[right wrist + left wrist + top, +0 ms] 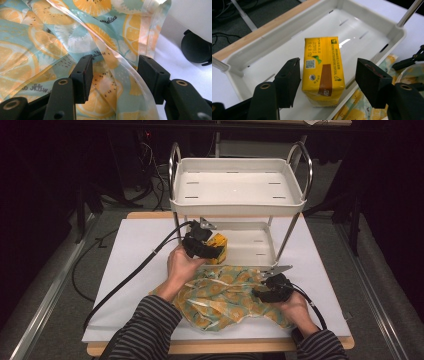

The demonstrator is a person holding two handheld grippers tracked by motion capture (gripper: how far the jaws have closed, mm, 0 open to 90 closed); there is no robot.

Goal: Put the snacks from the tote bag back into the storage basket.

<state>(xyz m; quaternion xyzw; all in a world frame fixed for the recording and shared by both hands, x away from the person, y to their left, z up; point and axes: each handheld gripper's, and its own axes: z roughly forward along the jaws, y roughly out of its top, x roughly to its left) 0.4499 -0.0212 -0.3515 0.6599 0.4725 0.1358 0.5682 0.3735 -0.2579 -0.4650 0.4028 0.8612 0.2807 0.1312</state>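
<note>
Standing yellow carton (pixel 323 71) in lower tray (pixel 372 22)

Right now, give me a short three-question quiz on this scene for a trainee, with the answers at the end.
1. True or false: the yellow carton stands upright in the lower tray of the white cart.
2. Multiple choice: how do the pads of the left claw stand against the carton? A) pressing on both sides B) apart from it on both sides C) shut above it
3. In a few words: what lies under the right claw?

Key:
1. True
2. B
3. The orange-print bag, crumpled on the table; the claw is open over it.
</note>
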